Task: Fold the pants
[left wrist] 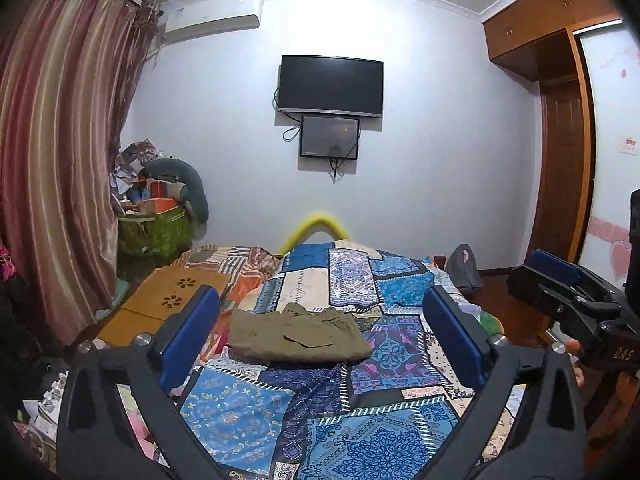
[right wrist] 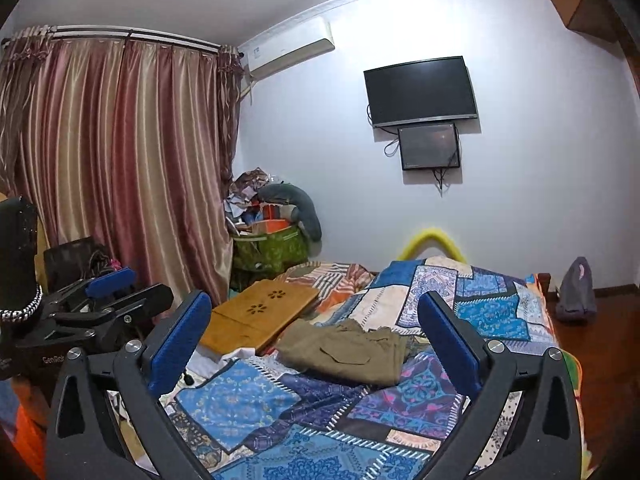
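Olive-khaki pants point(left wrist: 300, 334) lie folded in a compact rectangle on the patchwork bedspread point(left wrist: 320, 412); they also show in the right wrist view point(right wrist: 348, 350). My left gripper point(left wrist: 322, 308) is open and empty, held above the bed well short of the pants. My right gripper point(right wrist: 316, 312) is open and empty too, also back from the pants. The right gripper shows at the right edge of the left wrist view point(left wrist: 560, 284), and the left gripper at the left edge of the right wrist view point(right wrist: 116, 288).
A wooden lap tray point(right wrist: 260, 314) lies on the bed left of the pants. A green bin of clutter point(right wrist: 268, 248) stands by the curtain point(right wrist: 120, 168). A grey bag point(right wrist: 576, 290) sits on the floor at right. Two screens point(left wrist: 330, 84) hang on the far wall.
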Demonstrator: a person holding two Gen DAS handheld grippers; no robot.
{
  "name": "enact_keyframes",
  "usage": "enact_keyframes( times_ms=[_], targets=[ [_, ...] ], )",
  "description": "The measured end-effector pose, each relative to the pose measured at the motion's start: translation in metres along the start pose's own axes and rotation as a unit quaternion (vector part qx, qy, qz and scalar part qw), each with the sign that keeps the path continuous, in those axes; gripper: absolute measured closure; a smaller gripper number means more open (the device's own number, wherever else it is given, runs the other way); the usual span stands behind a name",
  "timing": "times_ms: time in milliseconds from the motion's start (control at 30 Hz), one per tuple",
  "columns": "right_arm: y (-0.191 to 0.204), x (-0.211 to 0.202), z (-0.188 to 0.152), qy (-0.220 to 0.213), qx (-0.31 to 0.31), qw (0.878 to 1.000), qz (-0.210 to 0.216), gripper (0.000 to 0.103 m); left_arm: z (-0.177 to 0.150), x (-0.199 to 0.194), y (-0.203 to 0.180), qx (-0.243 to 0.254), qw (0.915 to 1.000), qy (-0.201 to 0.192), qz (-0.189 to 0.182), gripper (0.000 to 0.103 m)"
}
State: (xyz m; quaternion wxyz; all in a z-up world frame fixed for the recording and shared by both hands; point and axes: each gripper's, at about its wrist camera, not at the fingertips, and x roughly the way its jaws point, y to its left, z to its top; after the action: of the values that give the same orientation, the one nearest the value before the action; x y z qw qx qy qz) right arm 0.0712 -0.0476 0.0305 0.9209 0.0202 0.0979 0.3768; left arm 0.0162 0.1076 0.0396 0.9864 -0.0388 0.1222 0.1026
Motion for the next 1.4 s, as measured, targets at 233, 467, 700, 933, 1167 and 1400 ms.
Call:
enact_keyframes(
  times_ms=[233,467,700,933,1167,1400],
  targets=[
    [-0.0019,0.0012,-0.0015,0.005,0.005,1.0,-0.002,0.0,-0.0039,0.0028,-0.0057,0.007,1.0,0.002,0.005,0.0],
    [-0.0024,0.0029,-0.0019,0.011,0.007,1.0,-0.002,0.0,-0.0044,0.0045,-0.0077,0.012,0.9999,0.001,0.008,0.0],
    [-0.0002,0.0048,-0.0013,0.017,0.001,1.0,-0.004,0.0,-0.0031,0.0034,-0.0078,0.01,0.9999,-0.002,0.002,0.0],
    [-0.0002,0.0045,-0.0014,0.017,0.006,1.0,-0.003,0.0,-0.0034,0.0039,-0.0085,0.012,0.9999,-0.003,0.002,0.0],
    [0.0006,0.0039,-0.0006,0.016,0.004,1.0,-0.007,0.0,-0.0042,0.0041,-0.0059,0.011,0.9999,-0.002,-0.002,0.0],
    [0.0004,0.0036,-0.0001,0.016,0.006,1.0,-0.007,0.0,-0.0039,0.0049,-0.0061,0.012,0.9999,-0.002,-0.005,0.0]
  ],
)
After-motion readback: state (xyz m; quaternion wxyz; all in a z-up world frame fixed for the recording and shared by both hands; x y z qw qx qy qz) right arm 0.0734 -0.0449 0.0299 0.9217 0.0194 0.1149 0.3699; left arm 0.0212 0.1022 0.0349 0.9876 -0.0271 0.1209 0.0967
